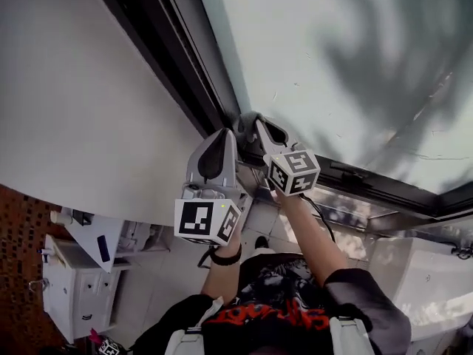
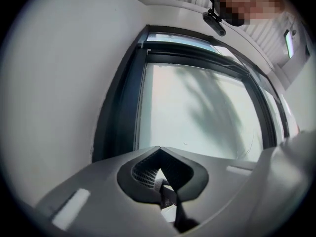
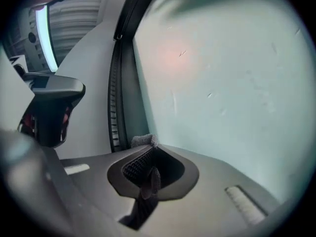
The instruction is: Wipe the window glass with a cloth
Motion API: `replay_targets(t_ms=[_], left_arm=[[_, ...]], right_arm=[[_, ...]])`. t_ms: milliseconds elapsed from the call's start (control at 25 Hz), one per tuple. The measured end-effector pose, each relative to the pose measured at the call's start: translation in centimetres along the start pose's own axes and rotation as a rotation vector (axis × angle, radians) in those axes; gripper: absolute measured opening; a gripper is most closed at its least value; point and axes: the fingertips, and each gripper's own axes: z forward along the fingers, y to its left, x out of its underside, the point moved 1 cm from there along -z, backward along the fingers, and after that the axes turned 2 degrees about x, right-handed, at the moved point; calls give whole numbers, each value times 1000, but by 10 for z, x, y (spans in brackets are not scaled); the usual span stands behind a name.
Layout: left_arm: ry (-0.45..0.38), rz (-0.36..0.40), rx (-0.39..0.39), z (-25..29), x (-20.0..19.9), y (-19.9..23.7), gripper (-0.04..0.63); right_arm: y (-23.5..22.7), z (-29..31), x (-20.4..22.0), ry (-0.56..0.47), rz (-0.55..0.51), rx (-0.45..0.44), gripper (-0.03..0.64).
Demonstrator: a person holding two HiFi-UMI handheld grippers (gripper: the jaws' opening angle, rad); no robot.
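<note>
I'm working right at the dark window frame (image 1: pixel 171 59) now, both tools bunched into its corner. My left gripper (image 1: pixel 225 133) is clamped shut, and its own view shows a grey strip of the cloth (image 1: pixel 246 119) pinched between the jaws. My right gripper (image 1: pixel 259 123) is closed too, with a fold of the same cloth caught inside and a fuzzy grey tuft poking out past the tips, just beside the frame. So the cloth is held by both grippers, wadded up where the window glass (image 1: pixel 332 65) meets the frame.

How far along am I? Early, by my reading. The cloth sits at the very edge of the pane, tight against the frame, and the wide stretch of glass away from the frame has nothing on it. I can see small specks and a few thin streaks out there, plus soft shadows lying across it. I can't tell whether any patch near the frame has been wiped. As I judge it, nearly the whole pane is left to cover, working away from this corner.

Writing: nothing legible. The marker cubes (image 1: pixel 208 221) on the grippers carry black-and-white square patterns, no words. The red print on my shirt (image 1: pixel 273 318) is too jumbled to read.
</note>
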Motion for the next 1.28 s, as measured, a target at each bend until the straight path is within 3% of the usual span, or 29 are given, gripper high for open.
replay_targets(t_ms=[240,400,560,840,960,1000,1080,1280], left_arm=[[15,-41,239,56,20,-88,-20],[12,-60,438,80,25,-179,-20],[8,-79,586,96,26,-254,-20],[16,-48,660,98,21,-326,-20],[17,-29,648,95,21,-326,-20],[17,-18,642,93,22,-323,-20],[17,11,625,93,27,-315,-18],[60,45,530,95,42,-256,-19]], right_arm=[[-93,-119,-40,-127,-51,247,18],[-159,-229,-75,-215,-78,480,18],[-227,-347,-99,-275,-87,725,18],[-343,-531,-120,-305,-41,1085,18],[-366,-560,-127,-344,-6,1190,18],[-363,-557,-127,-357,10,1190,18],[-347,-531,-125,-374,34,1090,18],[-244,-379,-84,-299,10,638,18]])
